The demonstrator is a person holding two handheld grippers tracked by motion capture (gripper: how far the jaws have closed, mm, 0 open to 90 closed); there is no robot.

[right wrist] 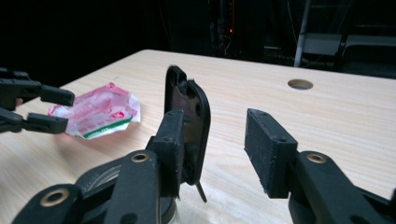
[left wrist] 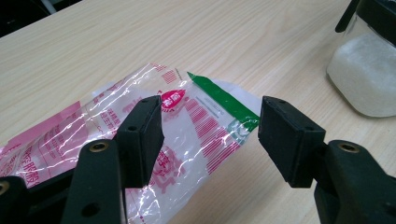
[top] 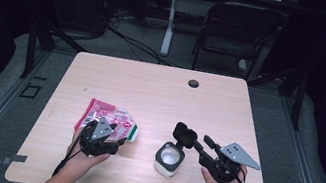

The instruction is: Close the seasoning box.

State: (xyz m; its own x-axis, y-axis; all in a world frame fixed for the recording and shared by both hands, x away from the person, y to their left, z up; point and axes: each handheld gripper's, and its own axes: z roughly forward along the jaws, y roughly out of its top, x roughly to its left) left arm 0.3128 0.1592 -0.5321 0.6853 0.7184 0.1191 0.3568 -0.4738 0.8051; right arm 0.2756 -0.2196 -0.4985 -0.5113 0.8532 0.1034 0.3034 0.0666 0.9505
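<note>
From above, the left gripper [top: 105, 134] rests over a pink printed packet [top: 108, 115]; a glass jar [top: 169, 159] with its black lid [top: 184, 135] flipped up sits by the right gripper [top: 202, 146]. Left gripper view: jaws spread over the packet [left wrist: 187, 126], pink script unreadable, green strip at its end. Right gripper view: jaws apart, one pad against the upright lid [right wrist: 191, 112], not pinching.

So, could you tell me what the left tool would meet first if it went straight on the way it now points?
The left tool, jaws open, points at the clear pink-printed plastic bag lying flat on the table. It would most likely meet the bag's green-striped end first; how far above the bag it sits is hard to judge.
</note>
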